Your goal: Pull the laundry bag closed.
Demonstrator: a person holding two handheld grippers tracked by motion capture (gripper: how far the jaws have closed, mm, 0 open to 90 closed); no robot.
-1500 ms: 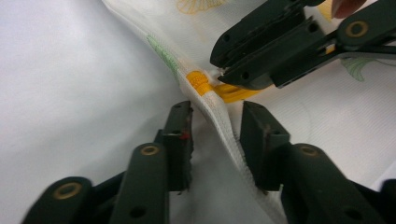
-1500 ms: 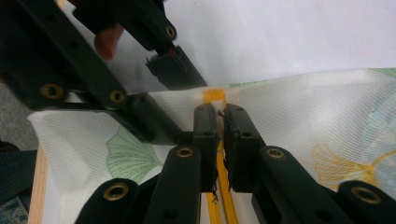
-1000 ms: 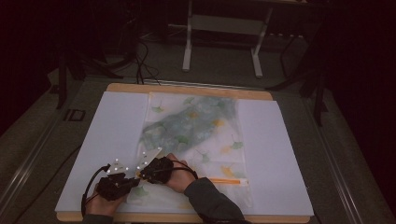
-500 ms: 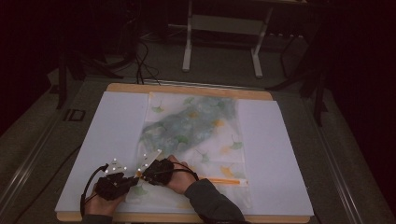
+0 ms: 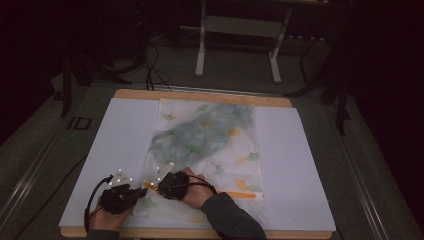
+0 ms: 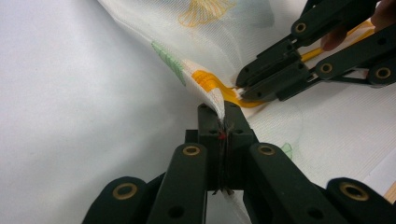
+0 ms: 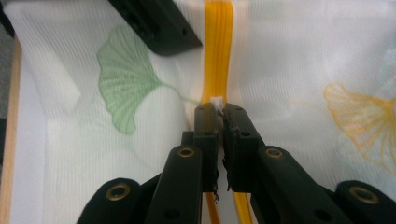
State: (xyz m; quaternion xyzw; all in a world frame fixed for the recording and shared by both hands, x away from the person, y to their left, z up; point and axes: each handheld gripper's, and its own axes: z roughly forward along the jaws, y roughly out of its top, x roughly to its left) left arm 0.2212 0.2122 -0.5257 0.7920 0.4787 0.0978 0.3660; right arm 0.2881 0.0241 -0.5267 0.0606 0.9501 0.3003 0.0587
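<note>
A sheer white mesh bag printed with green and orange ginkgo leaves lies flat on the white sheet. An orange zipper runs along its near edge. My left gripper is at the bag's near-left corner. In the left gripper view it is shut on a pinched fold of the fabric beside the zipper's end. Just to its right, my right gripper is over the zipper. In the right gripper view it is shut on a small white zipper pull on the orange tape.
A white sheet covers a wooden board whose near edge is just behind the hands. The right sleeve crosses the bag's near edge. Metal stand legs and cables stand on the dark floor beyond the board.
</note>
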